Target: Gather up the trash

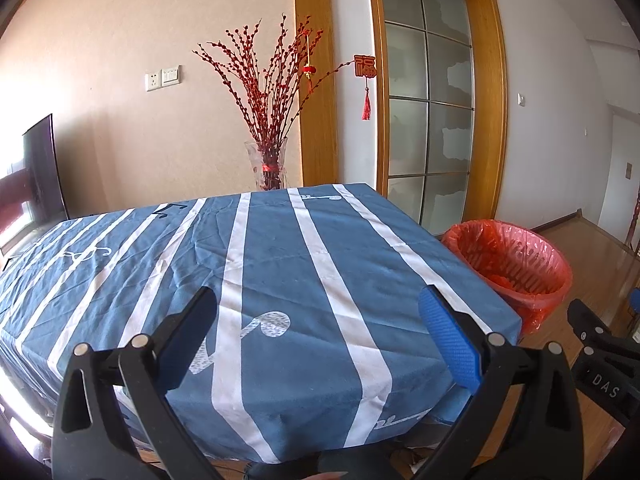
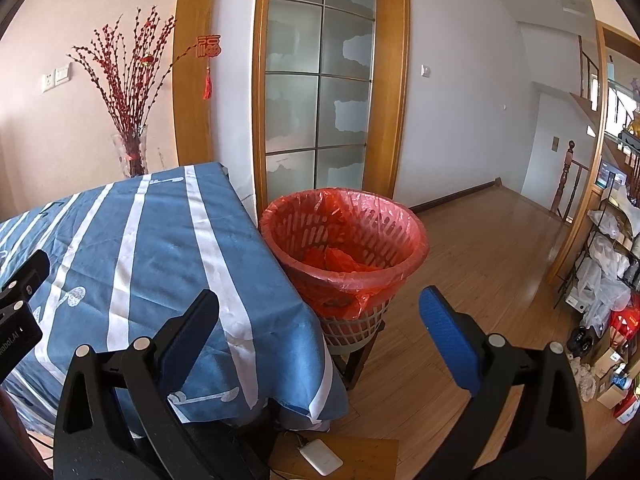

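Both tools hang released and empty: your left gripper over the near part of the blue-and-white striped cloth-covered table, your right gripper past the table's right edge. No trash shows anywhere on the cloth. The round plastic basket lined with a red bag stands just beside the table's right edge, on a small stool, ahead of your right gripper; crumpled red scraps already lie inside. Your right hand is nearer the basket.
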